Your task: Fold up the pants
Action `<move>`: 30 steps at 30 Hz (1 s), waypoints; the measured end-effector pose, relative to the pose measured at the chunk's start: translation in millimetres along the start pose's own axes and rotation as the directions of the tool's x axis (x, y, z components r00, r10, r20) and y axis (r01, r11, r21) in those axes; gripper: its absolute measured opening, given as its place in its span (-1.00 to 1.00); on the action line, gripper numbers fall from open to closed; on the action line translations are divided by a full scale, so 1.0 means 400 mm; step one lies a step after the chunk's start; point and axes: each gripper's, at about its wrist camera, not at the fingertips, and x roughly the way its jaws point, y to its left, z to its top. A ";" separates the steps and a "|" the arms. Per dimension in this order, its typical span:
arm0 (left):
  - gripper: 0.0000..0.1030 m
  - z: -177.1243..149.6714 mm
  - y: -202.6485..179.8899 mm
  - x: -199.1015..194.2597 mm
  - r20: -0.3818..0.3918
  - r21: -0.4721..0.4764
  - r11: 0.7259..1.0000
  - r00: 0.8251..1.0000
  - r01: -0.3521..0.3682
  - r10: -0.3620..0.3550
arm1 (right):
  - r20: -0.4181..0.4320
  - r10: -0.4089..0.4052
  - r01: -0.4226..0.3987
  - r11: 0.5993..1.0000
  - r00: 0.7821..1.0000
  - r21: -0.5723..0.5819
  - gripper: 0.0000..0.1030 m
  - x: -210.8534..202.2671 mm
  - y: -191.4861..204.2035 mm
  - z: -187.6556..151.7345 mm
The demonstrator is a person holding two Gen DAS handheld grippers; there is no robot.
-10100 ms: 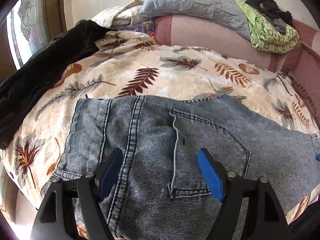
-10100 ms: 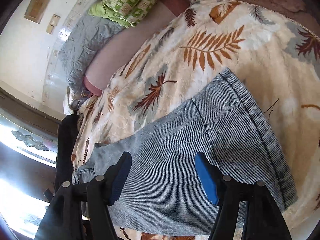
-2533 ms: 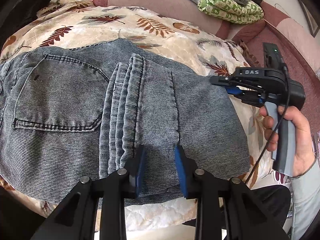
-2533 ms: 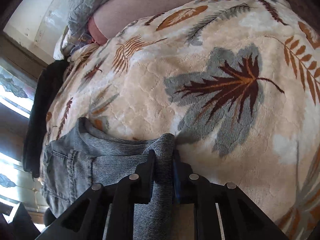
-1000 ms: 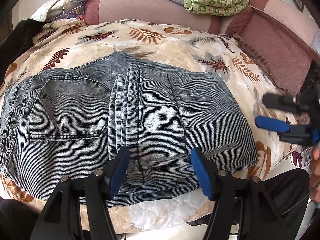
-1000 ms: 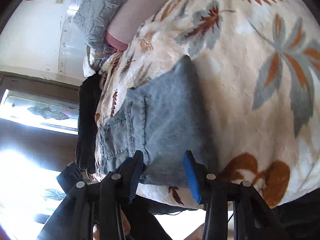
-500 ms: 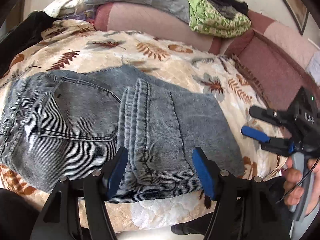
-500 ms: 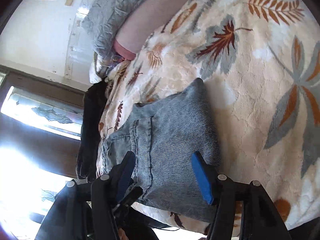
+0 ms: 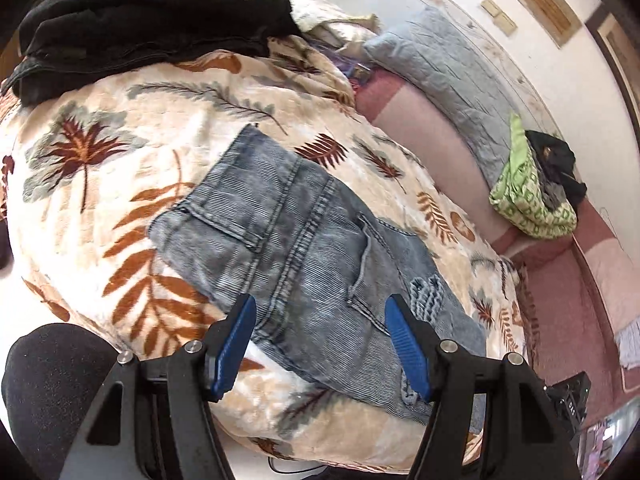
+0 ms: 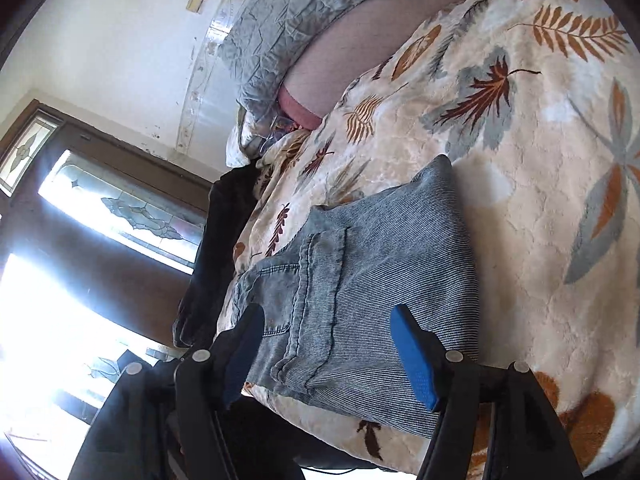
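Note:
The grey-blue denim pants (image 9: 312,248) lie folded over on the leaf-print blanket (image 9: 100,160), waistband end toward the left, a back pocket showing. My left gripper (image 9: 320,334) is open and empty, held above the near edge of the pants by the waistband and pocket. In the right wrist view the folded pants (image 10: 372,276) lie near the bed's front edge, hems stacked over the seat. My right gripper (image 10: 328,344) is open and empty, just above the folded leg end. The right gripper's black body shows low right in the left wrist view (image 9: 568,400).
A black garment (image 9: 152,36) is heaped at the far left of the bed. A grey quilted pillow (image 9: 448,76) and a green patterned cloth pile (image 9: 532,196) rest on the pink headboard cushion (image 9: 436,136). A bright stained-glass window (image 10: 120,208) is beside the bed.
Both grippers released the pants and opened. My left gripper swung left from the folded leg end to the waistband end. My right gripper drew back and stays over the folded end.

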 end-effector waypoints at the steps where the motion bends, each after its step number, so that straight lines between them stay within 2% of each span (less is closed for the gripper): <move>1: 0.31 0.003 0.010 0.000 0.004 -0.015 1.000 1.000 -0.004 0.004 | -0.003 0.009 -0.009 1.000 1.000 0.006 0.34 0.001 -0.003 -0.001; 5: 0.32 0.016 0.060 0.007 -0.013 -0.095 0.994 0.998 0.062 -0.064 | -0.014 0.016 -0.015 0.999 1.000 0.030 0.35 0.013 -0.010 -0.003; 10: 0.31 0.049 0.125 0.025 -0.010 -0.196 0.971 0.990 0.139 -0.144 | -0.031 0.001 0.000 1.000 1.000 0.022 0.35 0.035 -0.002 -0.006; 23: 0.31 0.029 0.221 0.025 0.013 -0.297 0.944 0.989 0.143 -0.146 | -0.024 -0.080 0.079 0.996 0.997 -0.037 0.35 0.057 0.015 -0.017; 25: 0.32 0.025 0.215 0.013 0.031 -0.273 0.950 0.989 0.150 -0.147 | -0.029 -0.090 0.088 0.995 0.996 -0.048 0.35 0.062 0.019 -0.019; 30: 0.32 0.045 0.224 0.075 -0.029 -0.320 0.935 0.985 0.152 -0.170 | -0.070 -0.077 0.074 0.996 0.995 -0.051 0.35 0.081 0.028 -0.024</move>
